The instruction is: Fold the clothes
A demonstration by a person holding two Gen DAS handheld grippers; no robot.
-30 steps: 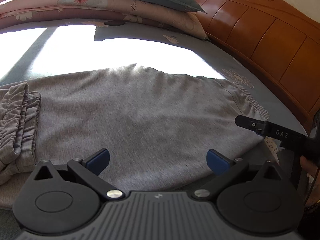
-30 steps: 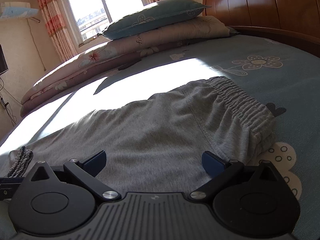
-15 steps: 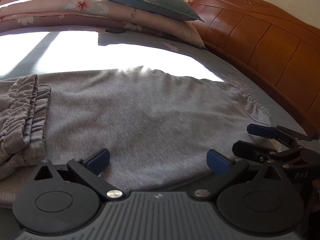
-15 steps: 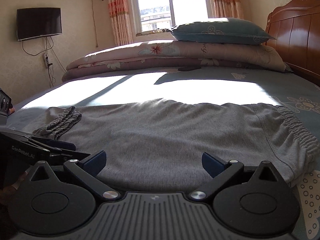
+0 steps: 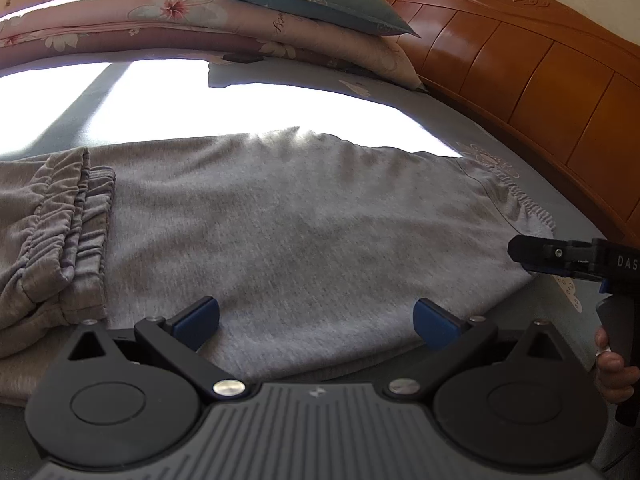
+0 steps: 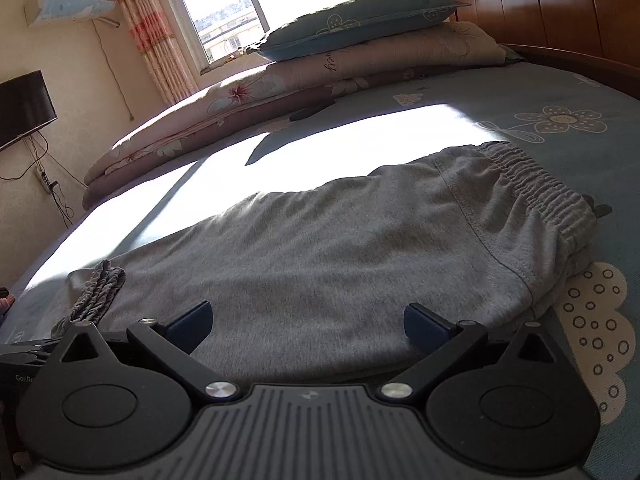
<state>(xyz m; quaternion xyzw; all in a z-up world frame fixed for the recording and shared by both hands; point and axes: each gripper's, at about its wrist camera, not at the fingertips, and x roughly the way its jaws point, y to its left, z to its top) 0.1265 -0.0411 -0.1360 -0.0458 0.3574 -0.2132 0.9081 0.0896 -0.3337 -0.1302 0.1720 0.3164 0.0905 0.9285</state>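
From the left wrist view, we have the left hand-held gripper [image 5: 316,318] low at six o'clock, its blue pads wide apart with nothing between them, hovering just over the near edge of the grey sweatpants [image 5: 304,224] spread flat across the bed [image 5: 280,92]. The gathered cuffs [image 5: 60,232] sit bunched at nine o'clock, lying doubled on top of the leg fabric, and the elastic waistband [image 5: 524,204] runs off toward three o'clock. The right hand-held gripper [image 5: 532,254] comes in at three o'clock beside the waist end; side-on like this, we cannot tell its opening from here. Switching to the right wrist view, the same gripper [image 6: 308,326] shows its pads well apart and empty at six o'clock, over the near hem of the sweatpants [image 6: 340,248], with the waistband [image 6: 548,196] at two o'clock and the cuffs [image 6: 96,292] at nine o'clock. This looks like soft, light jersey knit: we expect it to drape, sag and slip if pinched by one layer only. Our pick would be the thick elastic waistband and the ribbed cuffs, catching both layers together, since those bulkier edges should give the pads the firmest bite.
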